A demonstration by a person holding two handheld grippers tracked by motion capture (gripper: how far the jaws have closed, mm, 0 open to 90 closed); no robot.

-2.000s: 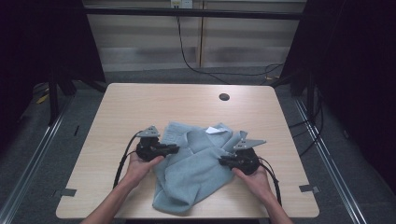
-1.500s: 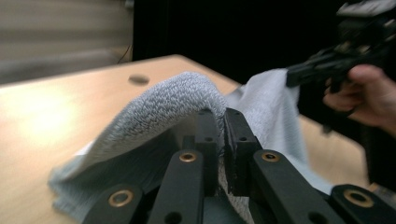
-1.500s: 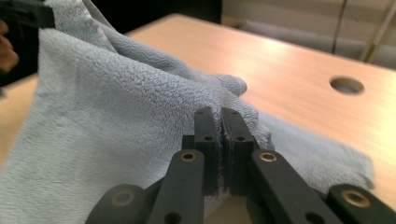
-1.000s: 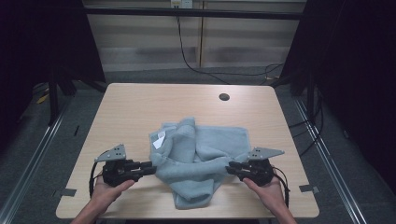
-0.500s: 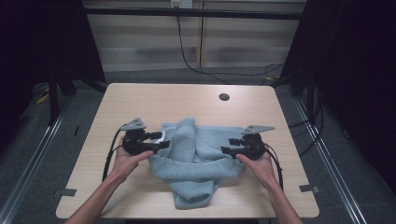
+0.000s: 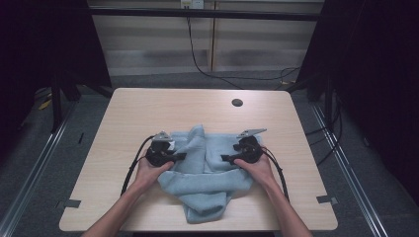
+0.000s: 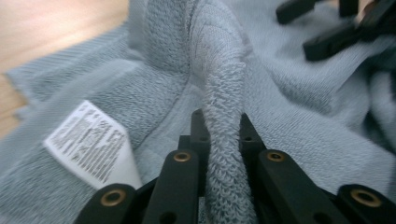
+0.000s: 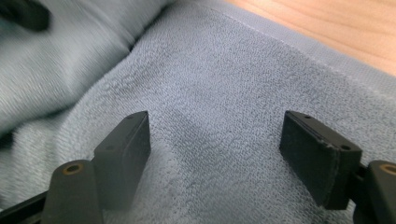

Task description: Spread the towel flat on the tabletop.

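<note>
Left gripper view: pinching a towel fold

Near the table's point(image 6: 123, 113) front middle, the towel point(image 6: 207, 173) is lying bunched. The left gripper point(image 7: 218, 126) is clamping a ridge. Farther right, the right gripper point(image 8: 215, 140) has just been opening wide over flat cloth; it should bite an edge.

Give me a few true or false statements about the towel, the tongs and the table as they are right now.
1. The left tongs pinch a fold of the blue towel. True.
2. The right tongs are clamped shut. False: their jaws stand wide apart over flat towel.
3. A white label shows on the towel. True.
4. The towel hangs off the table. False: it lies on the tabletop.
</note>
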